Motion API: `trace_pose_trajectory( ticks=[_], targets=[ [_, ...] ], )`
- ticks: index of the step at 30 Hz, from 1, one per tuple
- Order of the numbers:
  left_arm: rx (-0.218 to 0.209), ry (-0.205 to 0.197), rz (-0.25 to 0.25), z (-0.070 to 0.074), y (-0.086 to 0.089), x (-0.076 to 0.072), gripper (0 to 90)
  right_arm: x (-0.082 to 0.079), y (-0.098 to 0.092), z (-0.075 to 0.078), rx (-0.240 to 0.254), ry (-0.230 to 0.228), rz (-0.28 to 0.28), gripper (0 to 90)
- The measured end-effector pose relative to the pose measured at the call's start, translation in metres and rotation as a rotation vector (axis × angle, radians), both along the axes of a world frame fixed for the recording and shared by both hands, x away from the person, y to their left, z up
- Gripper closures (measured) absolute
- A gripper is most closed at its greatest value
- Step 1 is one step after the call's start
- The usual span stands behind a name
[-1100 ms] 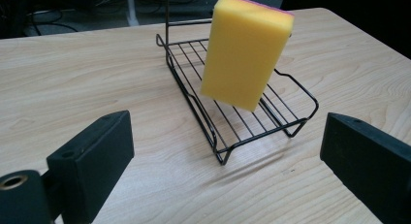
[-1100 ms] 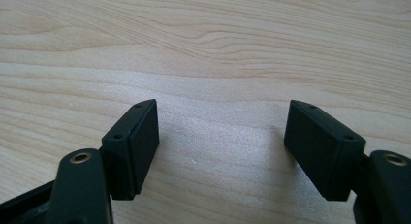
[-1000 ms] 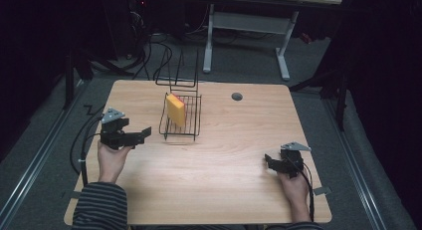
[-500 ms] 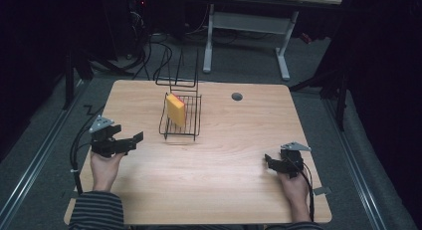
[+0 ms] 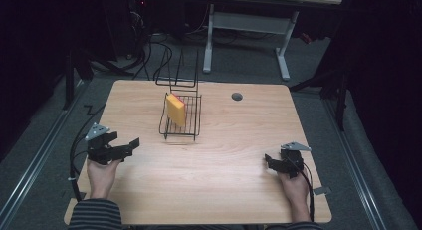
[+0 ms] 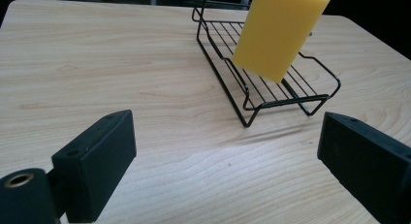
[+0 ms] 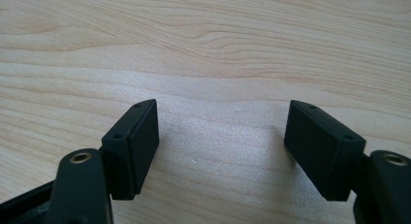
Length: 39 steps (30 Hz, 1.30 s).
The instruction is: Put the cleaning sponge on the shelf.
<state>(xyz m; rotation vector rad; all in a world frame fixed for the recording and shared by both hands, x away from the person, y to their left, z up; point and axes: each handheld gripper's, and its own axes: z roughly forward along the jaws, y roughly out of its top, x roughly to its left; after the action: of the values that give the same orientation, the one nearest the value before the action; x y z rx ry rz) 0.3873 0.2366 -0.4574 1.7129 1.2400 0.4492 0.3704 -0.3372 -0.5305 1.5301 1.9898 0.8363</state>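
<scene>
The sponge (image 5: 175, 109) is seen standing on edge, tilted, in the rack (image 5: 191, 133), ahead and right of the left claw (image 5: 130, 145), which is the nearer. Both claws, left and right (image 5: 269, 163), are held open and empty over the desk (image 5: 224, 190).

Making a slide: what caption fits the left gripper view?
Open left gripper faces a yellow sponge leaning in a black wire rack on the wooden table.

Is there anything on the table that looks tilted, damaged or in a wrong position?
Only one thing: the yellow sponge stands on end in the black wire rack and leans to one side instead of lying flat. I see no spill and no damage on the wooden table.
</scene>
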Motion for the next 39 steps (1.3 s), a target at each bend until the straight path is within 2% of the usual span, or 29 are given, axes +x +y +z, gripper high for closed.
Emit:
trace_pose_trajectory(
  ticks=[15, 26, 39],
  targets=[
    [-0.004, 0.052, 0.019, -0.022, 0.004, -0.005, 8.0, 0.000, 0.000, 0.000, -0.002, 0.001, 0.001, 28.7],
    [0.023, 0.094, 0.035, -0.041, 0.003, -0.003, 9.1, 0.000, 0.000, 0.000, -0.003, 0.000, 0.001, 28.7],
    [0.039, 0.120, 0.040, -0.053, 0.002, -0.006, 9.4, 0.000, 0.000, 0.000, -0.003, 0.001, 0.000, 28.7]
  ],
)
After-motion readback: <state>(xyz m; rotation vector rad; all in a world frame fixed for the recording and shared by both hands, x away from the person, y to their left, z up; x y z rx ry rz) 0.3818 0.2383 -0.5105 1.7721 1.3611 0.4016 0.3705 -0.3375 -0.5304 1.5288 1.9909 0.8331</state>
